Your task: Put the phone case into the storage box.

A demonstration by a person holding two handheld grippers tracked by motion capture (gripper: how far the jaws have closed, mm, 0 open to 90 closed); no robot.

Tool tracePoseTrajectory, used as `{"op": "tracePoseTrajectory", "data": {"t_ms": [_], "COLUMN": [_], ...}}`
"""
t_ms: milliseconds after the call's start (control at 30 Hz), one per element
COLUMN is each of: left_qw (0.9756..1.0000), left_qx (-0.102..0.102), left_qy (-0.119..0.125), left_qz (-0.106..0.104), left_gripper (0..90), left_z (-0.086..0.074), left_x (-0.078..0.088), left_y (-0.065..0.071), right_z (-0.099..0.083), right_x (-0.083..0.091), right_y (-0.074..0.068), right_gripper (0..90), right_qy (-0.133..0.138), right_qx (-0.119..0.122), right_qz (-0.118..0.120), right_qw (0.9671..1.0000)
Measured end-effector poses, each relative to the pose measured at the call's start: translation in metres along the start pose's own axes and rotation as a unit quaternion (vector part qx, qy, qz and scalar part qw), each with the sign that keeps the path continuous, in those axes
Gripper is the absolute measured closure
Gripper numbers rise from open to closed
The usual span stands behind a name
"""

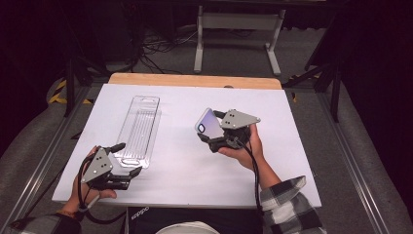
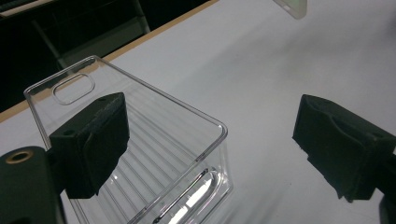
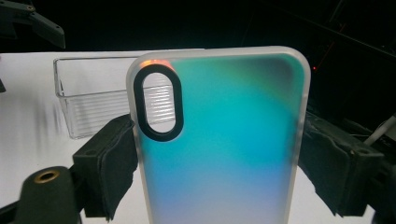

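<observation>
While right gripper (image 1: pixel 217 127) clamps frosted iridescent phone case (image 1: pixel 208 123), left gripper (image 1: pixel 127 158) released, ribbed clear tray (image 1: pixel 140 127)

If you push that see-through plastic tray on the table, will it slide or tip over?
The clear ribbed plastic tray would probably slide: it looks thin, light and smooth on the white tabletop. Tipping seems unlikely, since it lies long, low and flat. Its thin walls may flex if squeezed.
</observation>
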State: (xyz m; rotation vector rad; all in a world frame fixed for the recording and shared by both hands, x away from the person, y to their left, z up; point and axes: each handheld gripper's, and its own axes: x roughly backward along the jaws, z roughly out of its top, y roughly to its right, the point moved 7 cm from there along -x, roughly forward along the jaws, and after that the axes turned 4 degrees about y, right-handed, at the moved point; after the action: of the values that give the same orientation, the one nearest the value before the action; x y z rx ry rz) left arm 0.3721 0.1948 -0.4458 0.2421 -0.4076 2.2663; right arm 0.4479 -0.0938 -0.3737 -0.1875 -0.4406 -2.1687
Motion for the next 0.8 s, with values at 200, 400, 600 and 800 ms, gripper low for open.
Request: {"op": "tracePoseTrajectory", "data": {"t_ms": [200, 400, 600, 800], "left_qw": [1.0000, 1.0000, 0.9999, 0.9997], "left_qx": [-0.001, -0.001, 0.001, 0.010], "left_qy": [-0.001, 0.002, 0.010, 0.018], "left_qz": [-0.002, -0.005, -0.006, -0.009], "left_gripper": [11.4, 11.7, 14.4, 17.5], "left_z": [0.000, 0.004, 0.011, 0.023], "left_x": [-0.001, -0.003, -0.009, -0.017], "left_y": [0.001, 0.005, 0.009, 0.014], "right_z": [0.002, 0.003, 0.007, 0.009], "right_x": [-0.001, -0.001, -0.002, -0.006], "right_y": [-0.005, -0.006, -0.007, -0.013], "right_gripper": [17.1, 17.1, 17.1, 17.1], "right_qy": [0.009, 0.017, 0.028, 0.036], "right_qx": [-0.008, -0.016, -0.034, -0.048], "right_qz": [0.012, 0.003, -0.024, -0.030], "right_qw": [0.9999, 0.9997, 0.9987, 0.9977]}}
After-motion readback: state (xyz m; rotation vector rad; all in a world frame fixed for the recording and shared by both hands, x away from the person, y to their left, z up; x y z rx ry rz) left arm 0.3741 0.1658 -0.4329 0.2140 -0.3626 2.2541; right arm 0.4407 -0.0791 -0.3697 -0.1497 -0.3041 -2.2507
